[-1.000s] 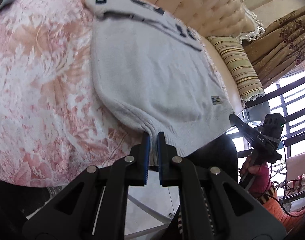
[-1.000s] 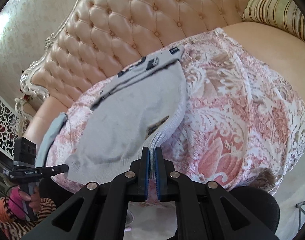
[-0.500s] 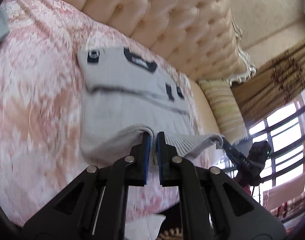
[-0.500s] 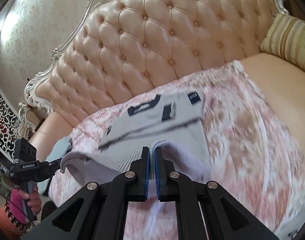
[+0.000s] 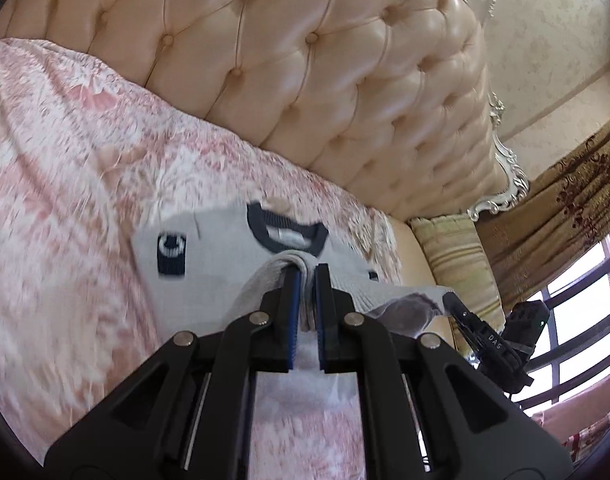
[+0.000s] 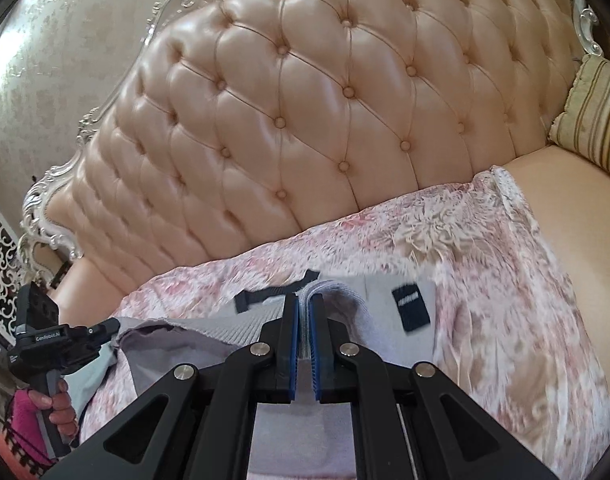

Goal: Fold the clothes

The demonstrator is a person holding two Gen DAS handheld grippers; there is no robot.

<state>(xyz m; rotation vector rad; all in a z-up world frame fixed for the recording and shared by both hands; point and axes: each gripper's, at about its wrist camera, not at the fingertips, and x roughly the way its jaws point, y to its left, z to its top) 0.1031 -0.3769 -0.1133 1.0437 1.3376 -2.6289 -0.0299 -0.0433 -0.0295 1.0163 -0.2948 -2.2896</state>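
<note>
The grey knit sweater (image 5: pixel 209 268) lies on the pink floral bedspread (image 5: pixel 65 184), its dark navy collar (image 5: pixel 285 236) toward the tufted headboard (image 5: pixel 305 80). A navy patch (image 5: pixel 171 254) sits on the sweater, left of the collar in the left wrist view. The ribbed hem (image 5: pixel 369 286) is raised off the bedspread and doubled over toward the collar, so the lower part of the garment hangs as a fold above the upper part.

Left gripper (image 5: pixel 308 280): jaws nearly together, clamped on a bunched section of the ribbed hem, which rises between the blue pads (image 5: pixel 293 316). The grip point stands just short of the collar, on the side away from the headboard.

Right gripper (image 6: pixel 303 308): jaws likewise nearly together, pinching several layers of the hem's edge between its blue pads (image 6: pixel 292 344). In this view a second navy patch (image 6: pixel 411 308) lies on the sweater to the right of the grip, and a part of the dark collar (image 6: pixel 265 296) shows to the left of the jaws, nearer the headboard.

The hem spans slack between the two grip points; its underside shows as a shadowed drape.

Each wrist view catches the opposite gripper at the frame edge. A hand (image 6: pixel 55 404) with a pink sleeve (image 6: pixel 23 412) holds the left unit's handle.

A striped cushion (image 5: pixel 453 264) lies beside the headboard, off the bedspread. A patterned curtain (image 5: pixel 565 208) and a barred window (image 5: pixel 585 304) stand beyond the cushion.
</note>
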